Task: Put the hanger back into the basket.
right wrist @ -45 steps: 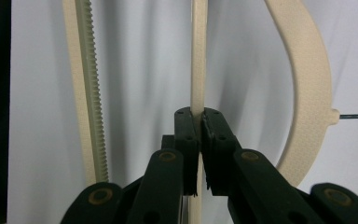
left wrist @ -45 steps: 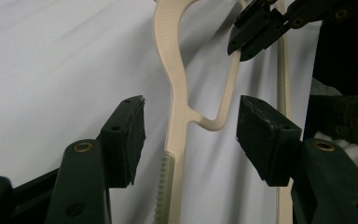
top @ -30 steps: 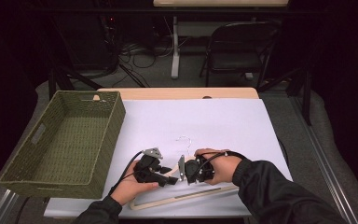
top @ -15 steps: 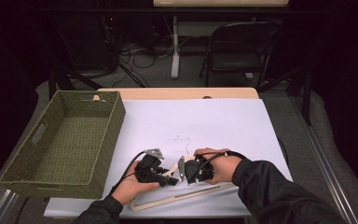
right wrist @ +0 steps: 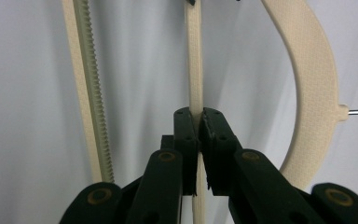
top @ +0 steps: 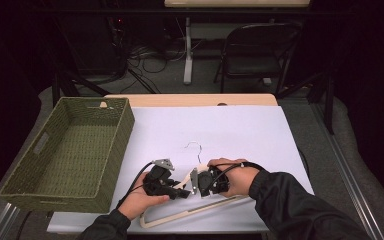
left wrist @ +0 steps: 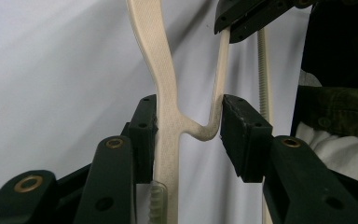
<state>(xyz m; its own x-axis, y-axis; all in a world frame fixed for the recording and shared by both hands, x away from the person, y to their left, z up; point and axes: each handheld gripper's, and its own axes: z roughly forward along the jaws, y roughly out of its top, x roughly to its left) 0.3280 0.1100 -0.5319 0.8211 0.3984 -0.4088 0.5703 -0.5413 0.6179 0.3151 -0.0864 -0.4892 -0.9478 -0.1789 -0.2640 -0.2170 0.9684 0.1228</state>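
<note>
High view has the cream hanger [top: 190,212] flat on the white counter [top: 240,130] near its 6 o'clock edge, wire hook at 12. My right claw [top: 198,181] is clamped tight on a thin inner bar of it. My left claw [top: 184,191] has just been closing, about half open, its pads [left wrist: 142,135] now touching the hanger's arm and the bend beside it. I'd squeeze evenly, keep both wrists level, then lift together toward the green basket [top: 125,125] at 9.
</note>
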